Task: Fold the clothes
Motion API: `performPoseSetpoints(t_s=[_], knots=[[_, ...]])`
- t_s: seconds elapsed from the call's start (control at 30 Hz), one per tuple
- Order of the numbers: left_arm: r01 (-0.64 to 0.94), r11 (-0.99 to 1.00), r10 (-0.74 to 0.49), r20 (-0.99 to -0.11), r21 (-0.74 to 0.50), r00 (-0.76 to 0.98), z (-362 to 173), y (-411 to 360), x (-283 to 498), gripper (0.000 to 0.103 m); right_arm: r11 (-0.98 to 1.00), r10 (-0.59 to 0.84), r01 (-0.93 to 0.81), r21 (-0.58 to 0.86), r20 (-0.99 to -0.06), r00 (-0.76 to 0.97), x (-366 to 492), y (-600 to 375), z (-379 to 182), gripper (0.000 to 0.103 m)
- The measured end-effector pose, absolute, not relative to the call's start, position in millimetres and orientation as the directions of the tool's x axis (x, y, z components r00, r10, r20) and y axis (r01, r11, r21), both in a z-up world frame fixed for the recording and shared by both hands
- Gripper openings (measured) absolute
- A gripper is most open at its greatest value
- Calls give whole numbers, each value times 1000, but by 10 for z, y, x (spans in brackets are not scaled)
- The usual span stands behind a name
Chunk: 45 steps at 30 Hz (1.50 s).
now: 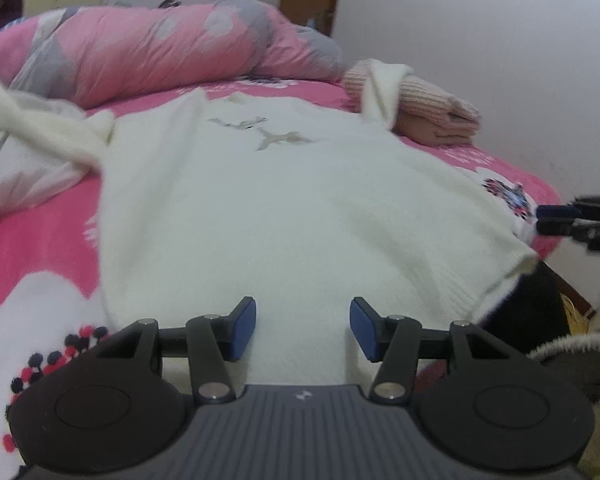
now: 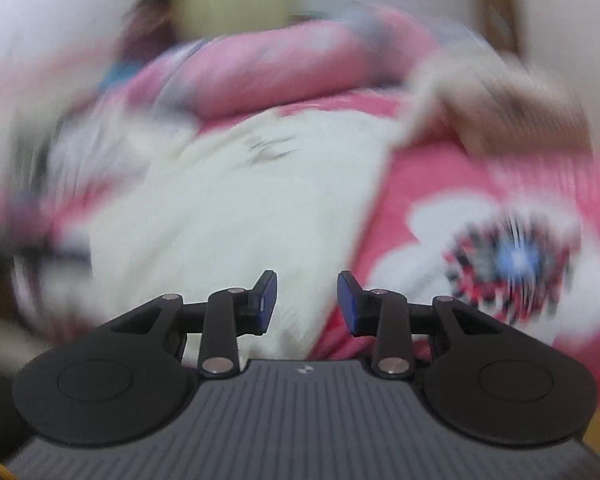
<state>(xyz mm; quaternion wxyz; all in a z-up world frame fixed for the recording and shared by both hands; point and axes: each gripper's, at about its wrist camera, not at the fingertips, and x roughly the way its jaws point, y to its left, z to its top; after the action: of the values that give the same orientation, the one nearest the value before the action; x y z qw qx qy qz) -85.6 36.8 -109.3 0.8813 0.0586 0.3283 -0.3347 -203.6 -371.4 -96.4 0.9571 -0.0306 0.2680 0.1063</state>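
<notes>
Pink bedding with big white flowers covered the bed [image 1: 40, 240], and white walls stood behind it; nearest the left camera, the left tongs [image 1: 303, 328] hung with their blue pads apart and nothing between them, just over the near hem of a white sweater [image 1: 280, 200]; the sweater lay spread flat on the bed, its hem toward the camera and a small grey pattern high on its chest; its right hem corner hung a little past the bed's edge. The right tongs [image 2: 307, 304] also stood parted and empty in their own blurred view, above the sweater's right edge; in the left view they appeared at the far right, beside that edge. Farther back lay a folded pink knit [image 1: 428, 108] with a white piece draped across it, then a rolled pink and grey quilt [image 1: 160, 44] against the wall.

The sweater looked soft, light and limp, so it would likely sag and stretch if lifted by one point; the ribbed hem corners or the shoulder seams seemed the best places to pinch, one in each pair of tongs.
</notes>
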Motion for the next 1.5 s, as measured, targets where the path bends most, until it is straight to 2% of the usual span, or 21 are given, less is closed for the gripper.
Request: performPoseSetpoints(t_s=[0.13, 0.27, 0.37, 0.43, 0.7, 0.83, 0.93, 0.97, 1.0, 1.03, 1.07, 1.1, 1.23, 1.37, 1.5], knots=[[720, 693, -587, -600, -25, 544, -1047, 153, -1106, 62, 878, 129, -362, -314, -572, 810, -2115, -3287, -1040, 31], [805, 577, -602, -595, 136, 532, -1109, -210, -1379, 64, 782, 52, -403, -475, -594, 803, -2143, -3130, -1107, 31], [814, 513, -582, -587, 272, 563, -1215, -472, -1515, 64, 716, 2, -419, -558, -599, 801, -2160, -3070, -1192, 30], [808, 497, -570, -583, 316, 579, -1267, -597, -1534, 62, 684, -27, -419, -598, -594, 804, -2181, -3045, -1248, 29], [804, 469, -573, -566, 367, 593, -1344, -874, -1499, 58, 704, -83, -348, -619, -559, 825, -2182, -3039, -1309, 17], [799, 445, -568, -563, 405, 601, -1407, -951, -1503, 48, 717, -83, -332, -613, -548, 832, -2175, -3060, -1319, 16], [796, 420, -569, -556, 436, 606, -1453, -982, -1552, 44, 699, -50, -342, -628, -521, 852, -2204, -3025, -1324, 15], [794, 414, -571, -552, 446, 608, -1459, -992, -1563, 41, 694, -42, -345, -632, -514, 857, -2211, -3016, -1330, 15], [791, 409, -573, -547, 455, 610, -1464, -1003, -1574, 30, 688, -41, -346, -638, -510, 859, -2215, -3008, -1341, 14], [793, 406, -581, -541, 455, 608, -1447, -1003, -1588, 13, 681, -42, -349, -644, -510, 859, -2217, -3004, -1351, 12], [795, 403, -589, -536, 454, 605, -1428, -1002, -1603, 6, 673, -44, -351, -650, -510, 859, -2220, -3001, -1362, 8], [797, 400, -598, -530, 453, 601, -1410, -1001, -1617, 4, 669, -46, -353, -654, -510, 859, -2221, -3006, -1365, 6], [795, 403, -615, -509, 453, 602, -1379, -977, -1629, 3, 720, -20, -331, -610, -494, 869, -2303, -3101, -1202, 2], [845, 393, -676, -509, 363, 533, -1201, -868, -1628, 2, 747, 15, -328, -578, -479, 878, -2401, -3174, -963, 0], [888, 342, -684, -566, 308, 460, -1222, -851, -1544, 2, 731, 12, -359, -580, -516, 857, -2426, -3207, -935, 0]])
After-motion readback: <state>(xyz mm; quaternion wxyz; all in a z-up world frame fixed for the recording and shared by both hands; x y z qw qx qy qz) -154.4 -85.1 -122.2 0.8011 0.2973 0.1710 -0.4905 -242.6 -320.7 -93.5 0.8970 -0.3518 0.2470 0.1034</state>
